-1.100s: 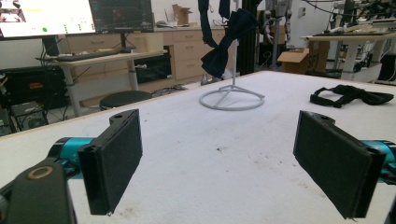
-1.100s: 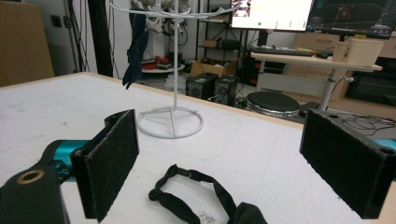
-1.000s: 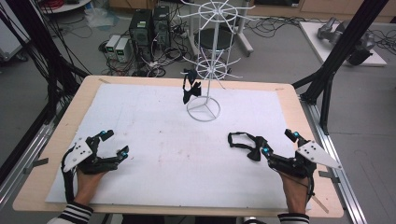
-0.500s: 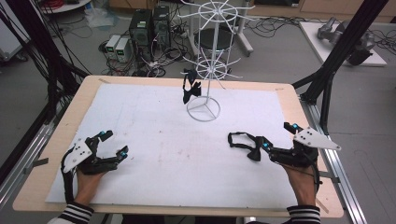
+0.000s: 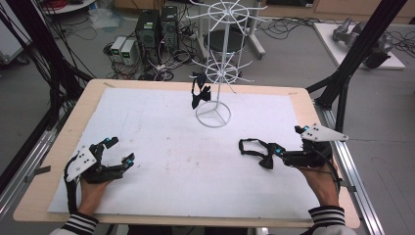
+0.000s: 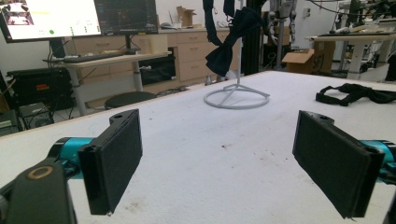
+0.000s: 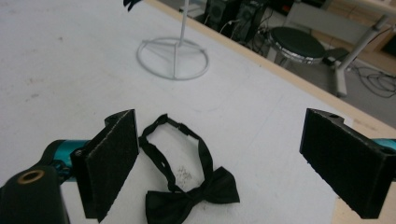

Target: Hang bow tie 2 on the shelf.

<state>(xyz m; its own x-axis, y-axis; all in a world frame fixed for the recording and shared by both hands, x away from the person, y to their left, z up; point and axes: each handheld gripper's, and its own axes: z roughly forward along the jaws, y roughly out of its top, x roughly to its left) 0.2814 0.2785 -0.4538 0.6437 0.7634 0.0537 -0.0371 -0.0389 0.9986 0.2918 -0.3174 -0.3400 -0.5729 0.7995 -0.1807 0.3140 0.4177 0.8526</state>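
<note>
The right tool (image 5: 278, 155) is sitting at the lower right of the high view, its jaws standing wide apart with nothing between them, just beside the black bow tie (image 5: 259, 152) that is lying flat on the white worktop (image 5: 161, 127). In the right gripper view the bow tie (image 7: 187, 186) is filling the lower middle of the frame, its knot nearest the camera and its strap looping away toward the upper left, and the pads (image 7: 112, 158) are flanking it without touching it. The left tool (image 5: 119, 154) is resting at the lower left of the high view, also spread open and holding nothing; in the left gripper view its pads (image 6: 114, 158) are framing bare worktop.

Judging from this, the work in hand is picking up the bow tie and hanging it on the white wire stand (image 5: 218, 73), which is rising at the upper middle of the high view, well apart from the right tool, with a second dark bow tie (image 5: 198, 90) already dangling from a lower arm.

The risks are these. The tie is thin and lying flat, so the jaws may be closing on the worktop cloth or pinching only the strap, leaving the knot swinging. A dangling knot could be snagging the hung tie or knocking the light stand over.
</note>
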